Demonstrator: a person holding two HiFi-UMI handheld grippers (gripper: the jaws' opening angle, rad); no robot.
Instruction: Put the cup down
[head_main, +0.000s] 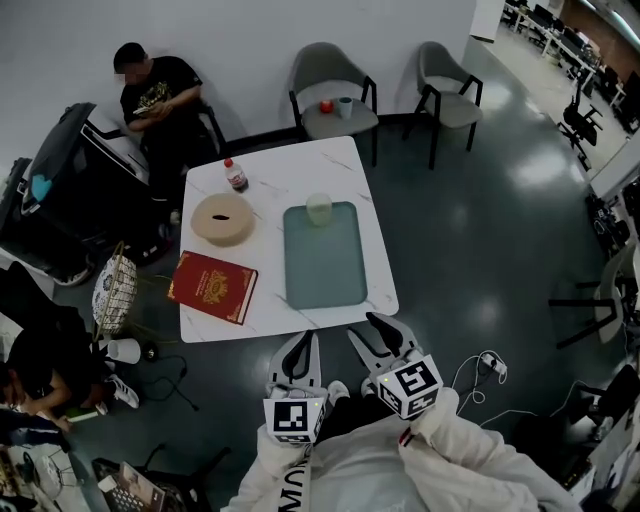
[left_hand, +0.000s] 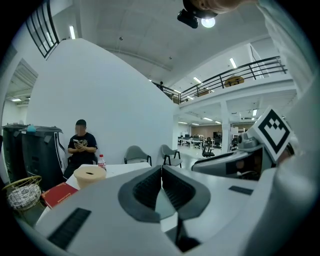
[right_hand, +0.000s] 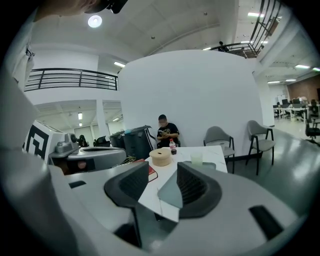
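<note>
A pale cup (head_main: 319, 208) stands upright at the far end of a grey-green tray (head_main: 325, 270) on a white marble counter (head_main: 285, 172), well apart from both hand-held grippers. The person working them stands at the counter's near edge, white sleeves showing below.

The left hand-held gripper (head_main: 305, 343) is clenched: its own view shows the ribbed pads (left_hand: 150, 187) meeting at the tips with nothing between them. The right hand-held gripper (head_main: 367, 328) is released, with its jaws standing partly apart and empty. Through the gap, its view looks across the counter to the cup (right_hand: 196, 158). Neither gripper reaches over the tray, and both hang just short of the counter's edge.

Left of the tray lie a round tan roll (head_main: 222, 218) and, nearer the person, a red book (head_main: 212, 287). A small bottle with a red cap (head_main: 236, 175) stands by the far left corner.

Beyond the counter, a seated person in a black shirt (head_main: 155, 95) looks down at something held in both hands. Two grey chairs (head_main: 335, 85) stand against the white wall. A wire basket (head_main: 113, 292) rests on the dark floor beside the counter.
</note>
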